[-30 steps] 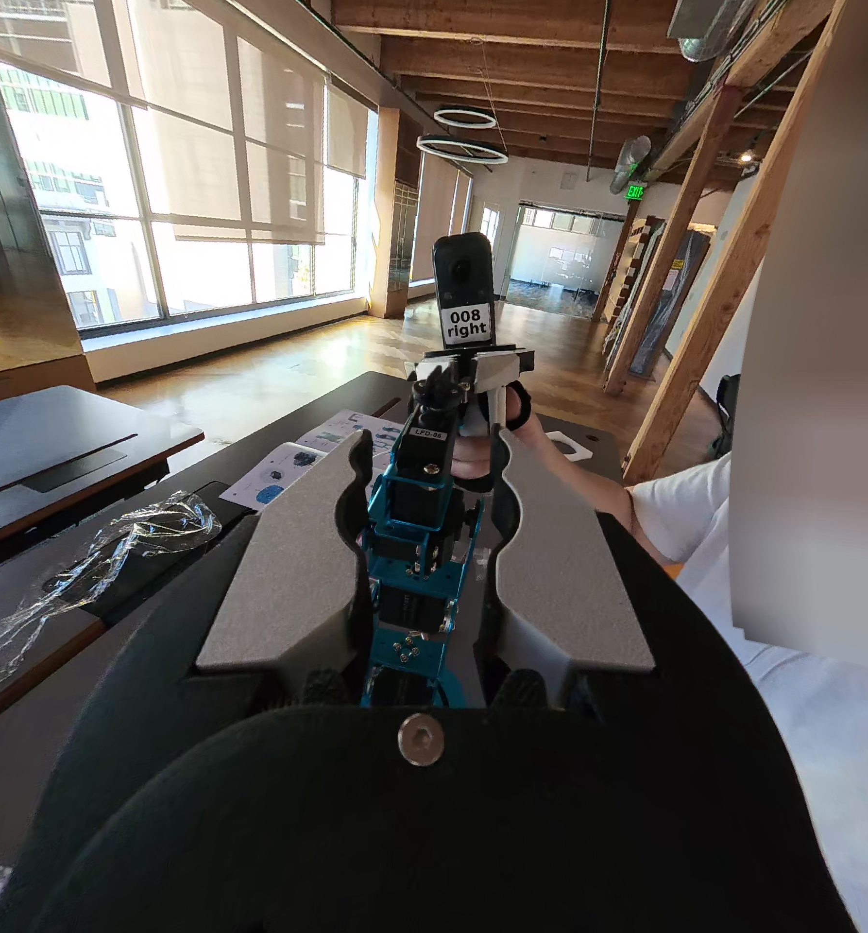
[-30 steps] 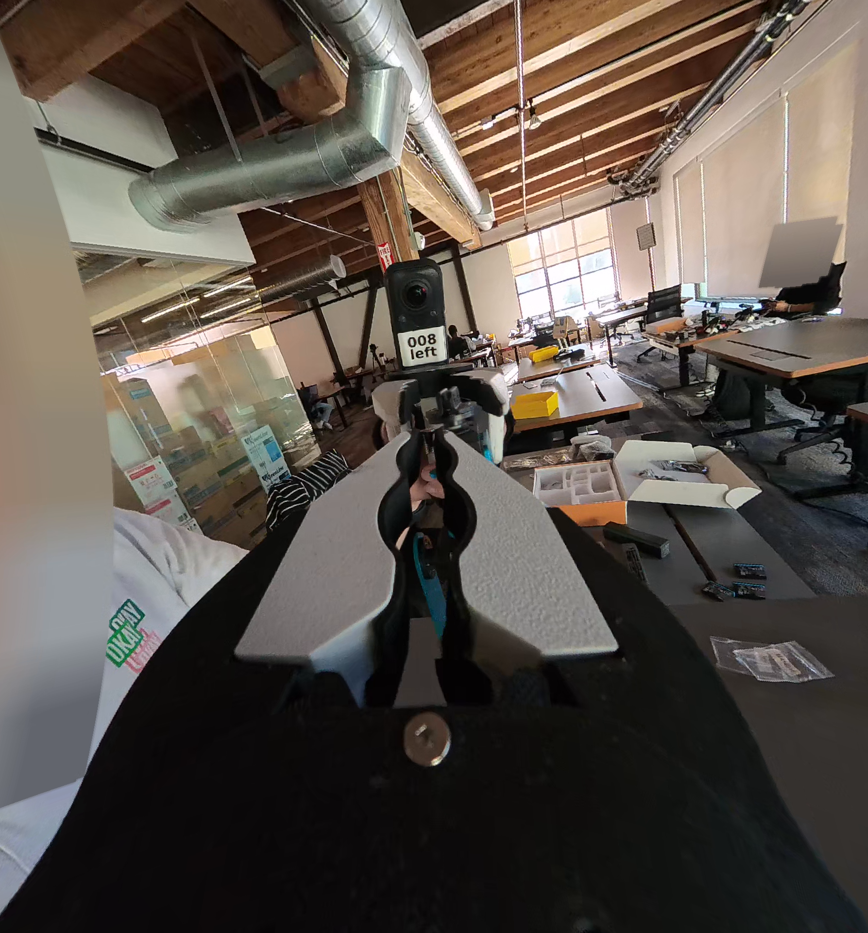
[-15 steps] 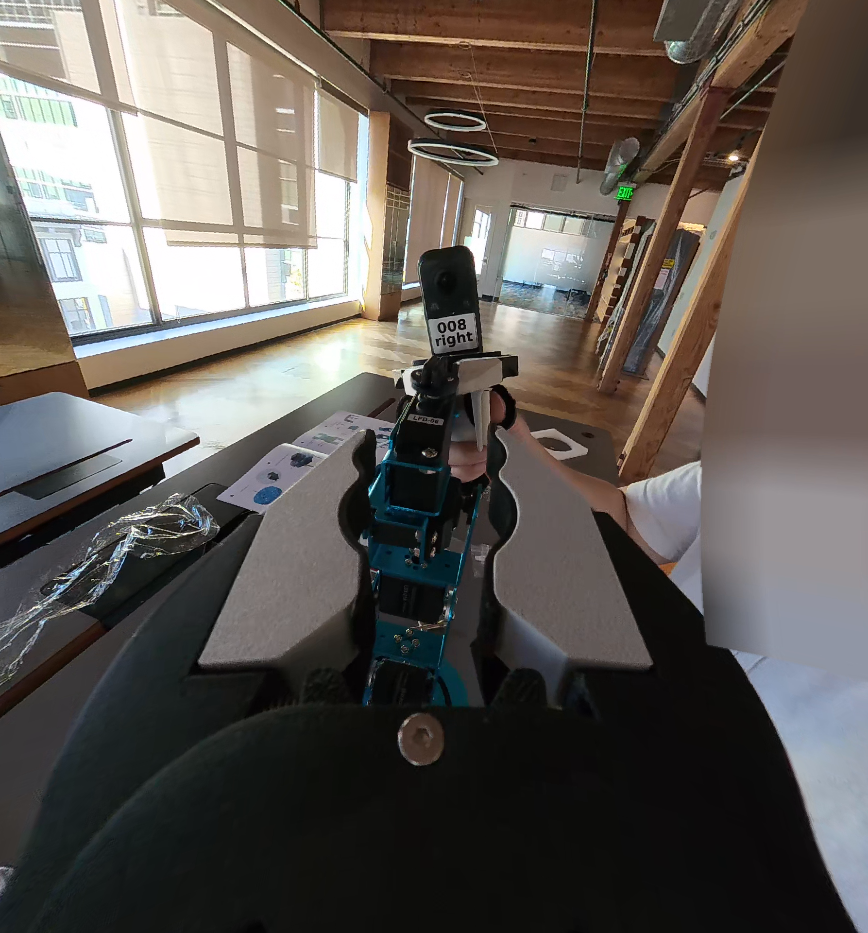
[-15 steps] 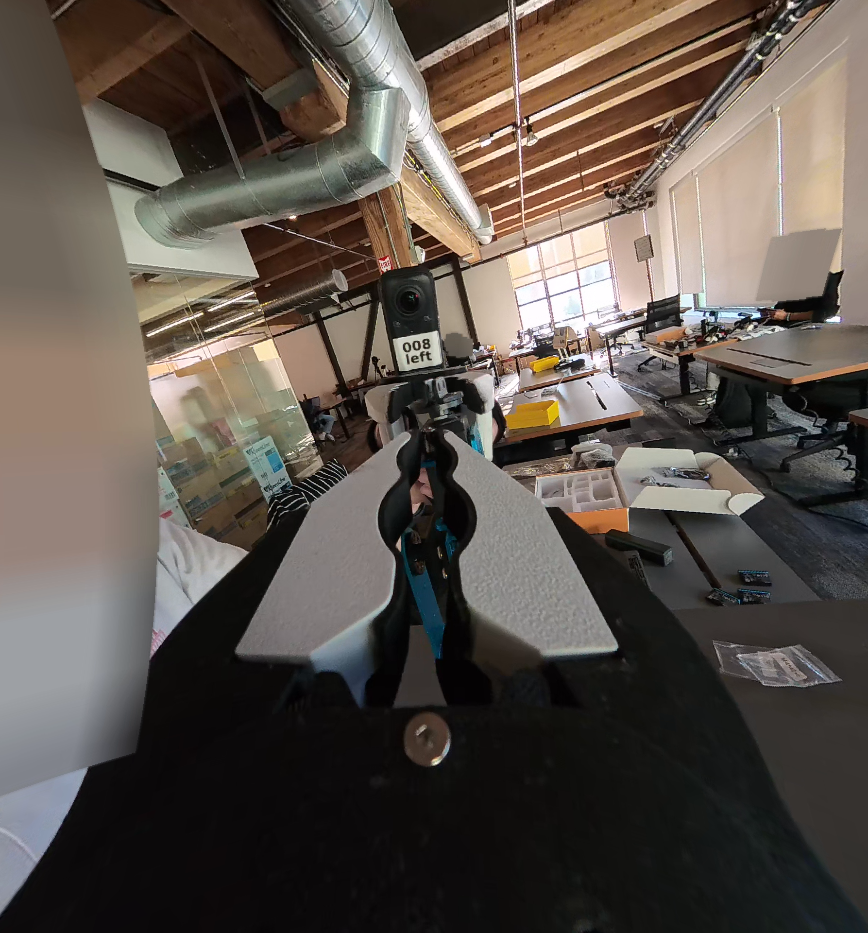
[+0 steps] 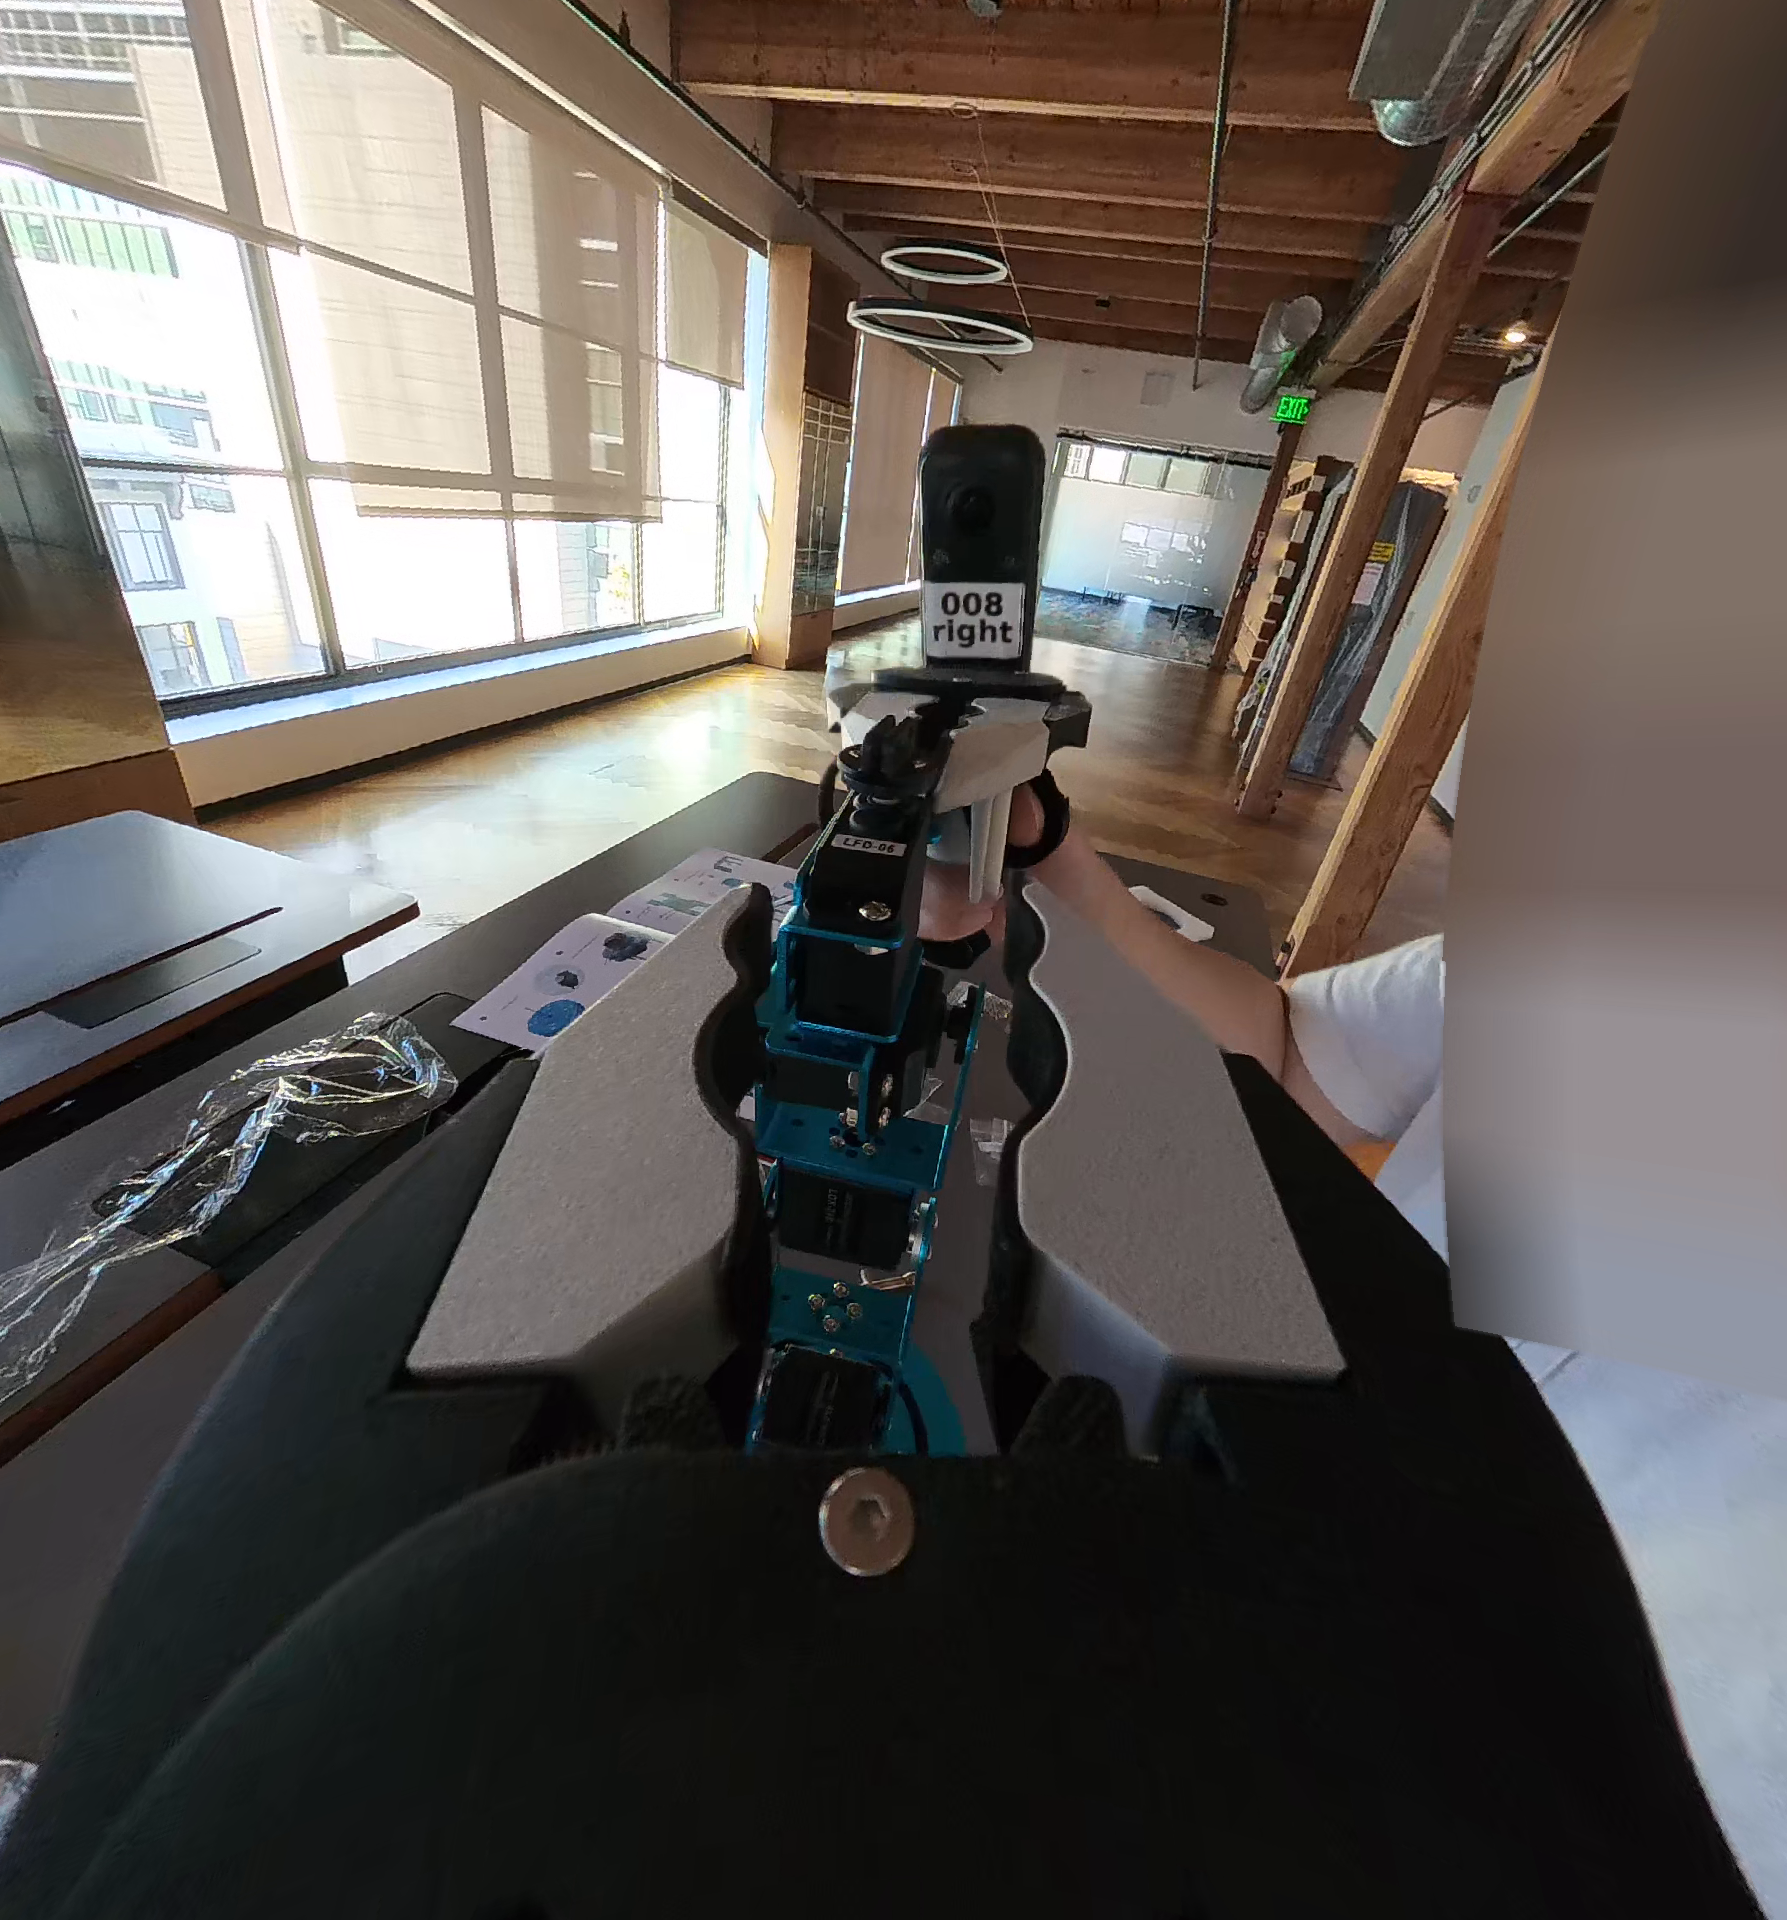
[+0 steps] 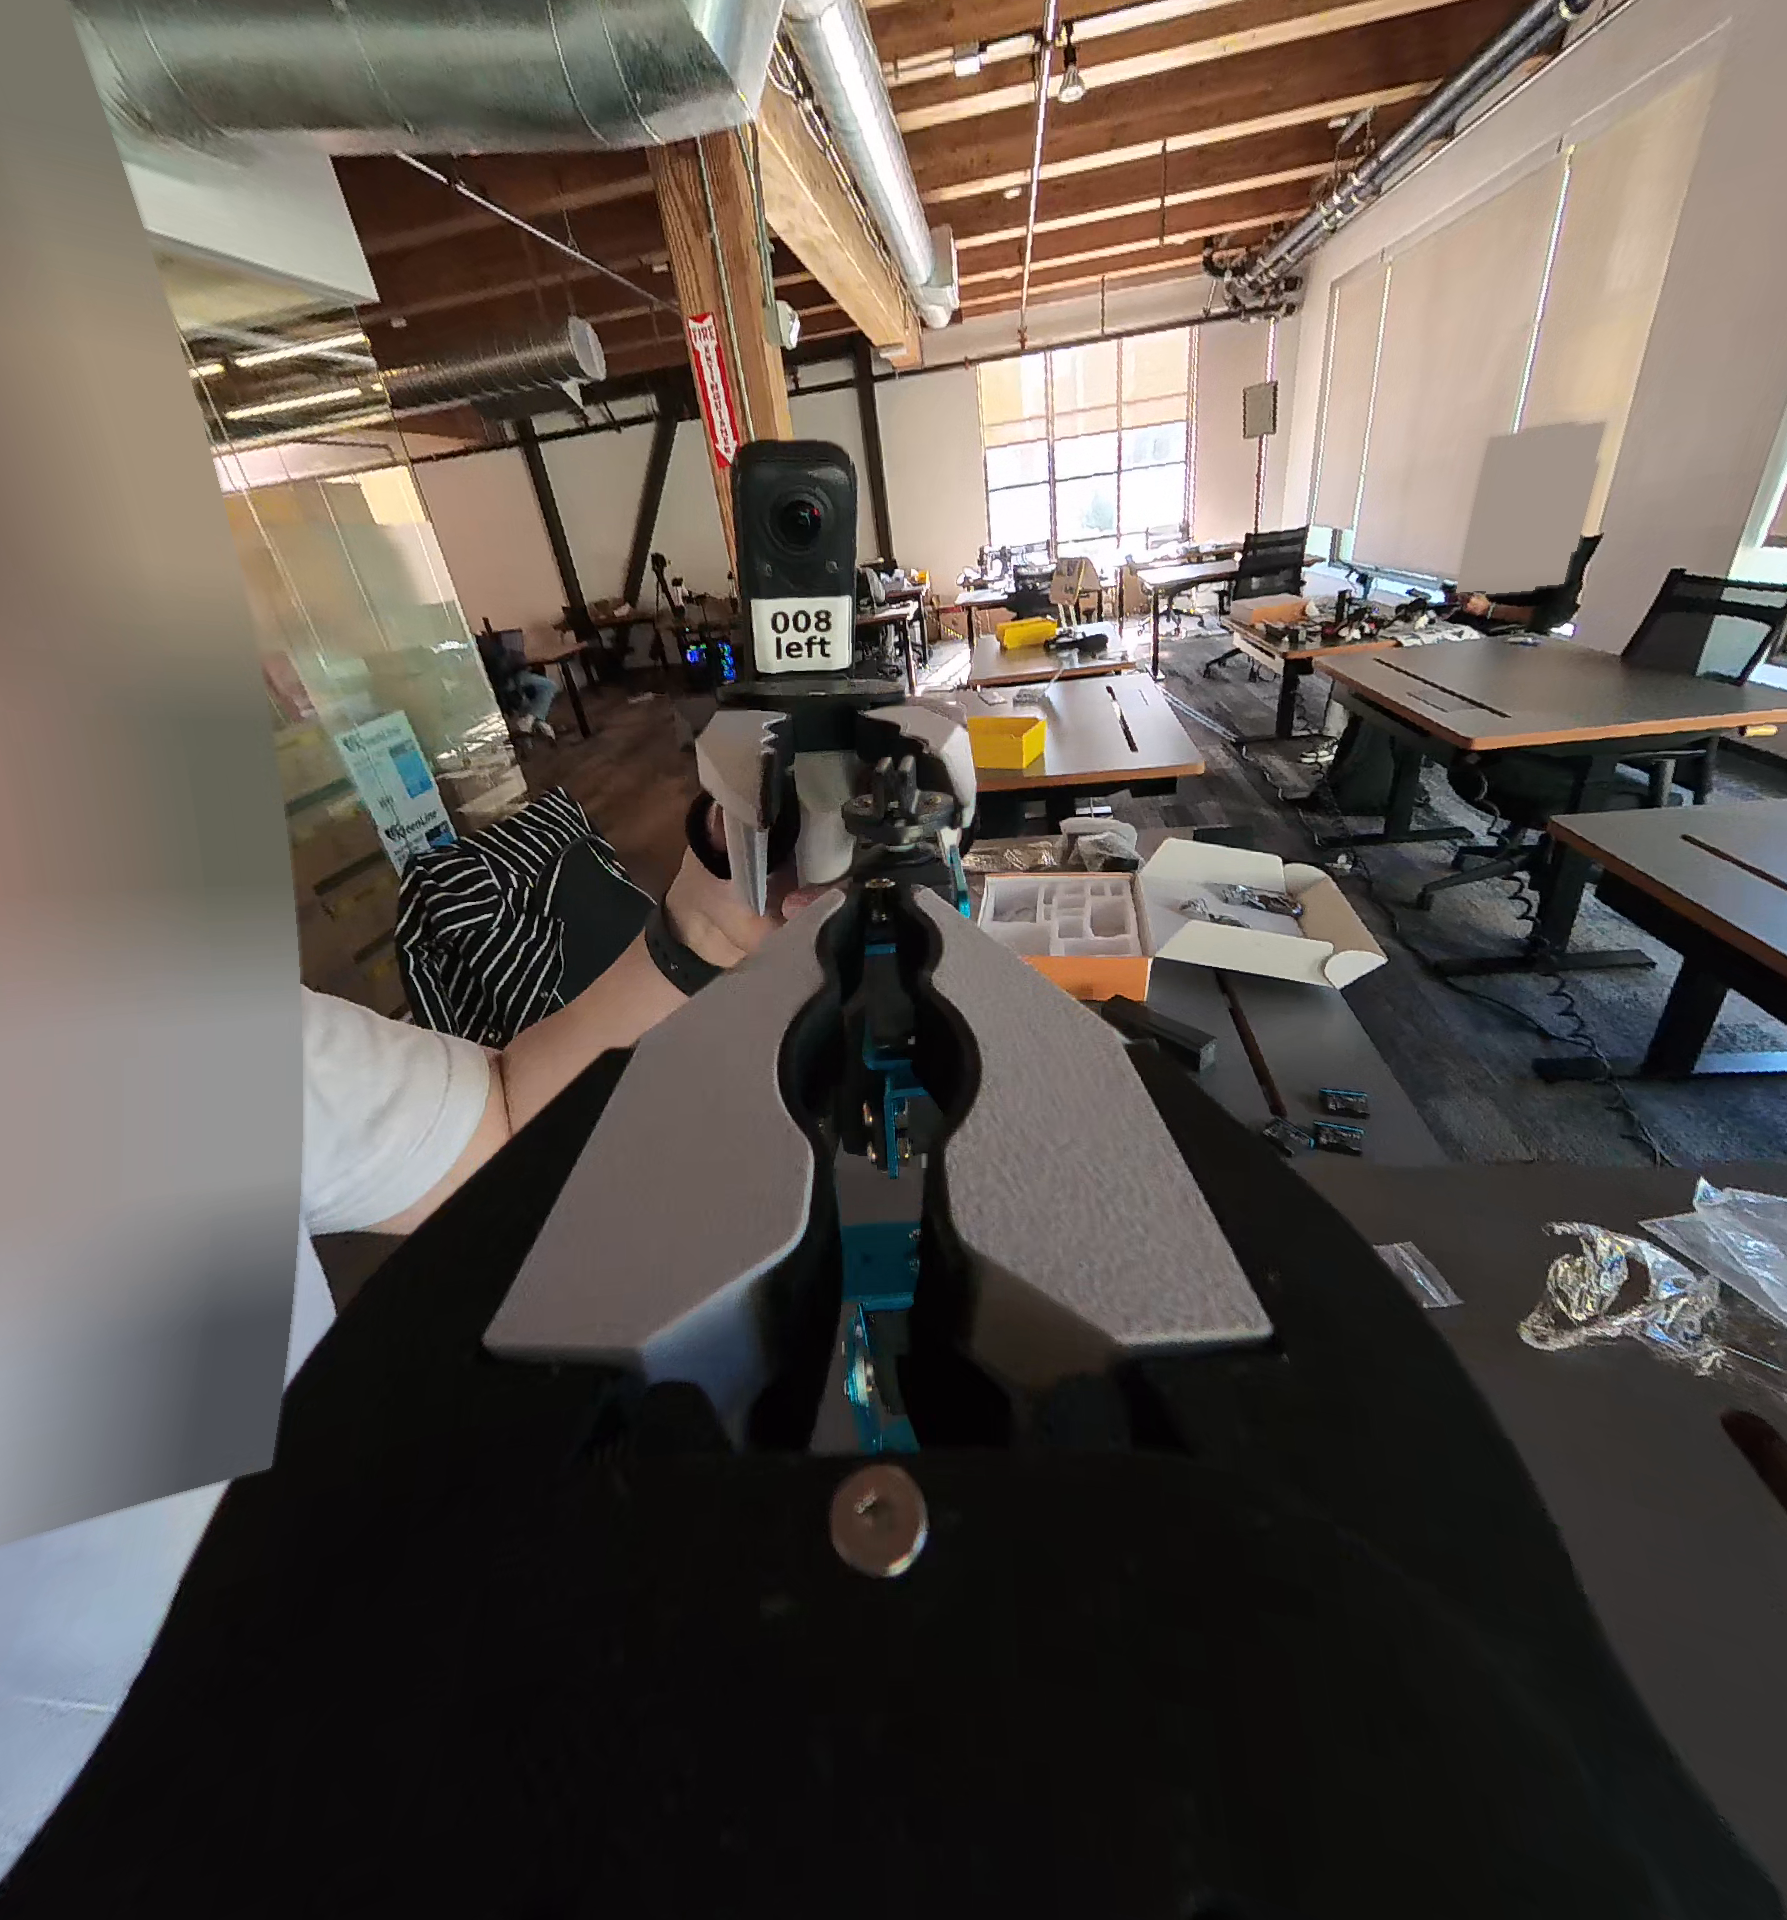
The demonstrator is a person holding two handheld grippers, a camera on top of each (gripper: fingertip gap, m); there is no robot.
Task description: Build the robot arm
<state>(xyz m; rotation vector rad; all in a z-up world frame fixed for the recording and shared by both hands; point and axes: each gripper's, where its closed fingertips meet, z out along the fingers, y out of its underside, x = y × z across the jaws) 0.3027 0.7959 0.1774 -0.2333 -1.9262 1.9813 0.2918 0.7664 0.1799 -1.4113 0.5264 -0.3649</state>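
A small robot arm of blue metal brackets and black servos [image 5: 858, 1049] hangs in the air between my two grippers, which face each other. My left gripper [image 5: 884, 914] has its grey fingers [image 5: 598, 1143] closed around the arm's lower part. My right gripper [image 6: 881, 914] is shut on the other end of the blue arm [image 6: 884, 1122], its fingers nearly together. The right gripper also shows in the left wrist view [image 5: 962, 748], and the left gripper in the right wrist view [image 6: 827, 769], each held by a hand.
The dark table [image 6: 1595, 1507] below carries crumpled clear plastic wrap [image 5: 245, 1122], a printed sheet [image 5: 598, 966], an open white box with a foam tray [image 6: 1076, 914], clear bags [image 6: 1647, 1288], small blue parts [image 6: 1336, 1122] and a black bar [image 6: 1159, 1029]. A person's forearm [image 5: 1180, 977] is at the right. One gripper's finger ends stand about 4 cm off the other's.
Both grippers have stayed shut on the blue arm. The right wrist view has tilted down, so more of the table shows. The right gripper has shifted a little in the left wrist view.
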